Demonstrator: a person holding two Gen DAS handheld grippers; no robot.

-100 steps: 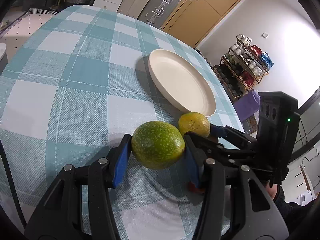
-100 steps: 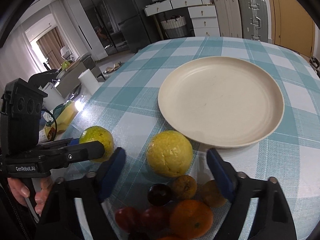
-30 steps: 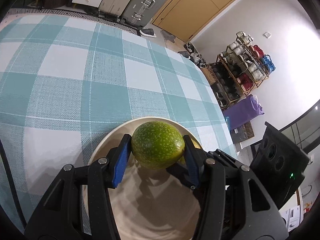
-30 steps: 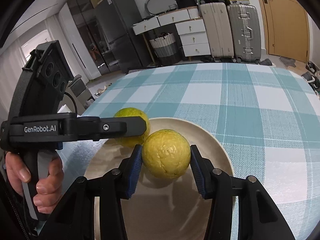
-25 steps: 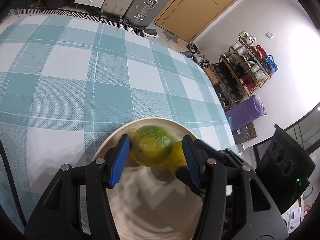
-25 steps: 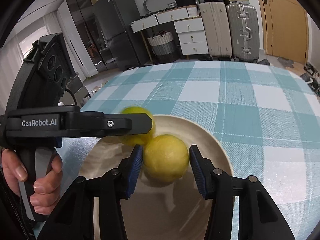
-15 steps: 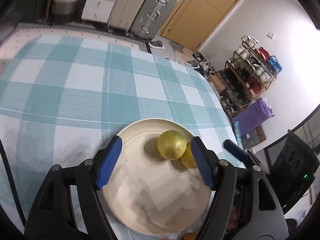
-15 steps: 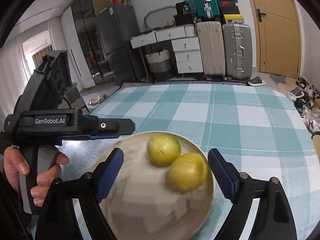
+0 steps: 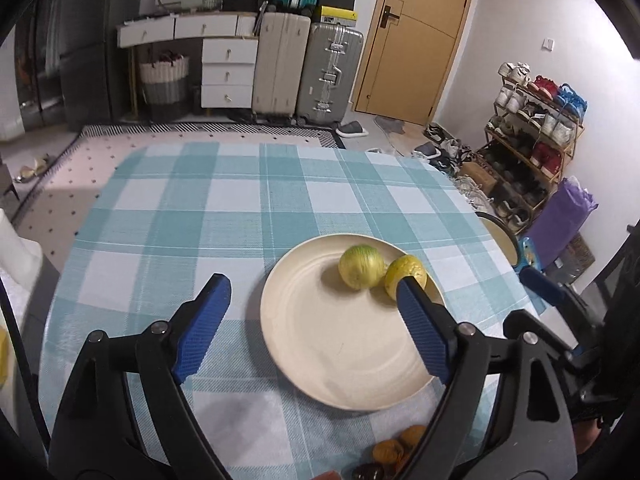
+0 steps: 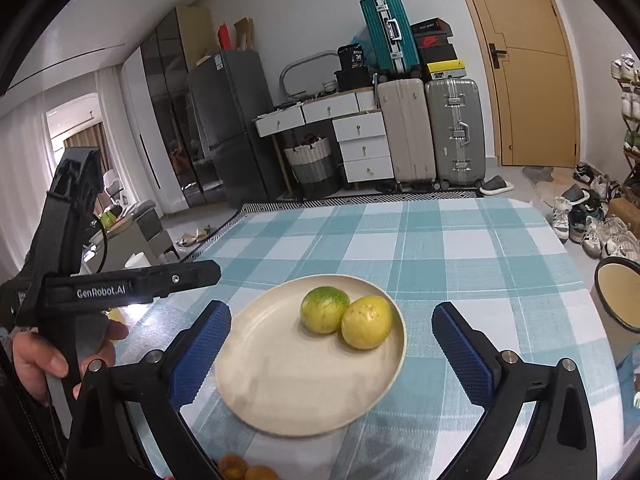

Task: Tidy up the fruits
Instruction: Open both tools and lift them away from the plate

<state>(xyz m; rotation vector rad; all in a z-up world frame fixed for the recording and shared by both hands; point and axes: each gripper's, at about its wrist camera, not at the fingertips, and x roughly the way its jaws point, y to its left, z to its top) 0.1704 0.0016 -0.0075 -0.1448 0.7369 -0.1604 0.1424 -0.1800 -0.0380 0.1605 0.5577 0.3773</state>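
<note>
A cream plate (image 9: 320,360) (image 10: 288,392) sits on the checked tablecloth. On its far side lie a green-yellow fruit (image 9: 360,267) (image 10: 324,309) and a yellow fruit (image 9: 406,270) (image 10: 367,322), touching. My left gripper (image 9: 314,322) is open and empty, raised back from the plate. My right gripper (image 10: 332,346) is open and empty, also raised behind the plate. The left gripper's body shows at the left of the right wrist view (image 10: 132,286).
Several small orange and dark fruits lie at the near table edge (image 9: 394,450) (image 10: 244,470). A dark-rimmed bowl (image 10: 618,298) (image 9: 498,236) stands at the table's right edge. Suitcases, drawers and a door stand behind the table.
Both grippers opened and released their fruits onto the plate, then pulled back and up. The two fruits now rest side by side on the plate.
</note>
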